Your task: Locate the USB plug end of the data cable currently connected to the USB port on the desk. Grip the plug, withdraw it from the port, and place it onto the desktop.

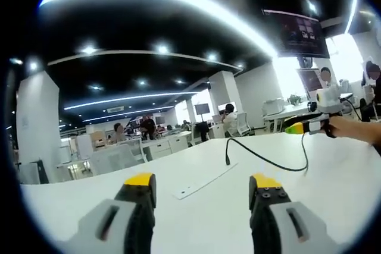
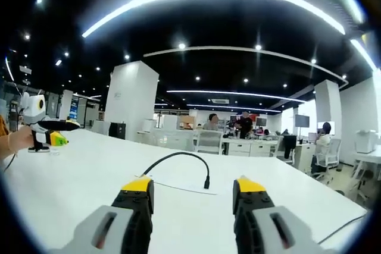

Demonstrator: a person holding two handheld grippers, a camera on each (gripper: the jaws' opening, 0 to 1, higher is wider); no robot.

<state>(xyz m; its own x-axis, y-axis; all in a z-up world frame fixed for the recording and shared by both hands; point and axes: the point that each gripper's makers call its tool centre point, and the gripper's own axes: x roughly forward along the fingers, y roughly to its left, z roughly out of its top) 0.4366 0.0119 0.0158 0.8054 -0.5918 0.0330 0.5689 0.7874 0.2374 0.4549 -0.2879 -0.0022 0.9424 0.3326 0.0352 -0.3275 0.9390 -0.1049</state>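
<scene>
Left gripper (image 1: 202,190): we find its yellow-tipped black jaws spread wide with nothing between them, held low over the white desktop (image 1: 89,203).
White port plate: a flat white rectangular panel (image 1: 204,180) lies flush in the desk just ahead of the left gripper's jaws; the socket itself is too small for us to make out.
Plug: the black upright plug end of the thin black data cable (image 1: 228,159) stands at the far end of that plate, apparently seated in the port; in the right gripper view it (image 2: 206,181) sits just ahead, between the jaw tips.
Cable run: from the plug it arcs up and trails across the desk towards the right gripper.
Right gripper (image 2: 192,190): its jaws also stand apart and empty, level with the desk.
Step in hand: we judge the approach is not yet finished. We advise squaring one gripper to the plug body, pinching the rigid housing and not the cord, then drawing straight along the port's axis without rocking.
Containers: we see no container on the desk.
</scene>
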